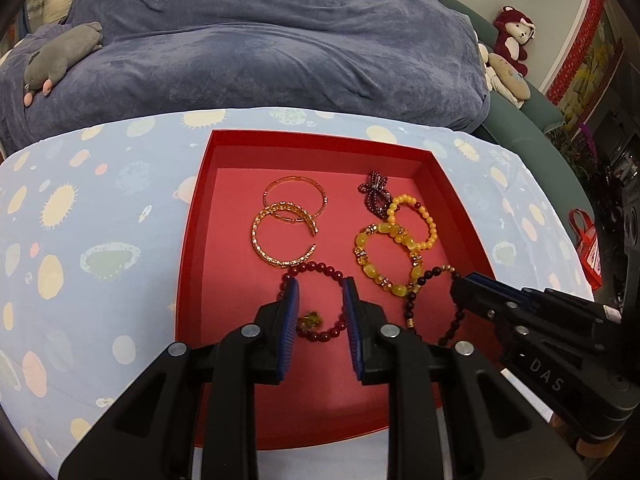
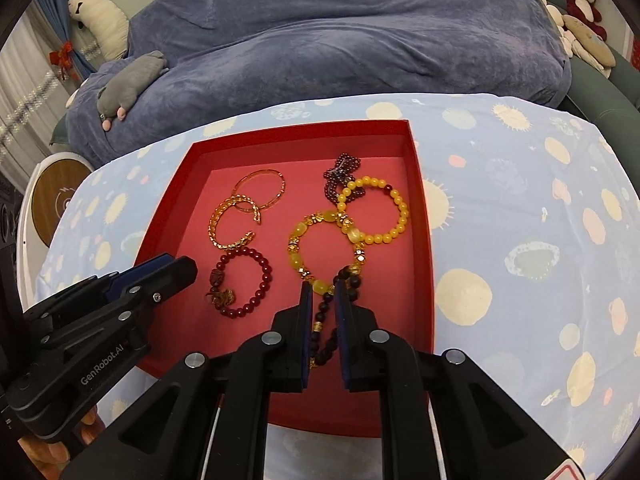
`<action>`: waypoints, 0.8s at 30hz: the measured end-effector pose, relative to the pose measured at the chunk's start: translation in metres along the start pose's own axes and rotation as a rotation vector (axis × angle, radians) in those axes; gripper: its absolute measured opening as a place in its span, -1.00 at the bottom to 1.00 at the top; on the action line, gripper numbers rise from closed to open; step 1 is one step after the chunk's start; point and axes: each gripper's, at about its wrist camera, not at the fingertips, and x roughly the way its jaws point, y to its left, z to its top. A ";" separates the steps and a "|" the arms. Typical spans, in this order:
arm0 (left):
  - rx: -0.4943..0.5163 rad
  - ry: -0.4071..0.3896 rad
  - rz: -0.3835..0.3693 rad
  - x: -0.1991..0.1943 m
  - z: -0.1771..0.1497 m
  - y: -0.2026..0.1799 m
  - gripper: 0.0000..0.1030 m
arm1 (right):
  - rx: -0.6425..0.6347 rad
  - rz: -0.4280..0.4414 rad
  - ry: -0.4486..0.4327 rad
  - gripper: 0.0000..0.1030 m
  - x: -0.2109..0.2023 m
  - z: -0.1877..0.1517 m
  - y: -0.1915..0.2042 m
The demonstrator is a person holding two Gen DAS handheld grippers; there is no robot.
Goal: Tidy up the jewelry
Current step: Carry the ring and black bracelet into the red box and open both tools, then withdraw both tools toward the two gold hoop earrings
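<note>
Left gripper (image 1: 320, 312): parted, empty above the dark red bead bracelet (image 1: 316, 304). Right gripper (image 2: 323, 320): narrowly parted astride the dark bead strand (image 2: 326, 344), pads not pressing.

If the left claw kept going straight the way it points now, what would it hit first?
Probably the dark red bead bracelet lying in the red box: the left claw straddles it. How far above the beads it hangs is unclear.
</note>
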 end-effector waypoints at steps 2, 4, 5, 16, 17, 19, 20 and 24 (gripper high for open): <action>-0.004 -0.007 0.004 -0.001 -0.001 -0.001 -0.49 | 0.025 0.002 -0.010 -0.69 -0.005 -0.002 -0.007; -0.022 -0.032 0.013 -0.009 -0.003 0.001 -0.03 | 0.035 0.006 -0.025 -0.58 -0.014 -0.005 -0.009; -0.033 -0.050 0.026 -0.014 -0.004 0.002 0.11 | 0.034 0.007 -0.036 -0.50 -0.020 -0.006 -0.009; -0.097 -0.087 0.144 -0.080 -0.060 0.043 0.44 | -0.037 0.035 -0.038 -0.35 -0.065 -0.070 0.014; -0.102 -0.074 0.165 -0.083 -0.070 0.047 0.44 | -0.046 0.041 -0.025 -0.35 -0.065 -0.079 0.019; -0.108 -0.054 0.202 -0.089 -0.090 0.055 0.44 | -0.067 0.057 0.003 -0.35 -0.063 -0.096 0.031; -0.111 -0.048 0.222 -0.091 -0.099 0.057 0.44 | -0.077 0.056 0.014 -0.35 -0.061 -0.104 0.037; -0.113 -0.008 0.268 -0.095 -0.135 0.064 0.44 | -0.127 0.064 0.068 -0.35 -0.047 -0.132 0.061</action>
